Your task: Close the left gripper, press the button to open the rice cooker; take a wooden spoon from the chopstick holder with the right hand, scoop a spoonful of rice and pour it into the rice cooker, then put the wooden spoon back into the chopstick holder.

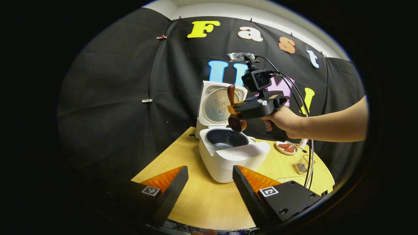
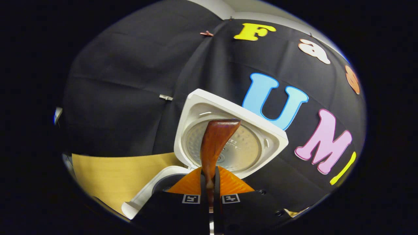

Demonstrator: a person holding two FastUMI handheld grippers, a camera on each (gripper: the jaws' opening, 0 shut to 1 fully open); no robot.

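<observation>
The white rice cooker (image 1: 228, 160) stands on the wooden table with its lid (image 1: 218, 105) raised; its dark inner pot (image 1: 226, 138) shows pale specks at the bottom. Above the pot, my right gripper (image 1: 232, 109) is held by a hand and is shut on a brown wooden spoon (image 1: 236, 123), bowl down and handle up. In the right gripper view, both fingers of that gripper (image 2: 210, 182) press on the spoon's handle (image 2: 215, 143), in front of the lid (image 2: 254, 143). My left gripper (image 1: 209, 186) is open and empty, low over the table just in front of the cooker.
A small plate (image 1: 286, 147) with red pieces sits right of the cooker. A wire mesh holder (image 1: 302, 165) stands near the table's right edge, with black cables (image 1: 308, 156) hanging beside it. Bare tabletop (image 1: 202, 202) lies between my left fingers; more of the table (image 2: 120, 176) lies left of the cooker.
</observation>
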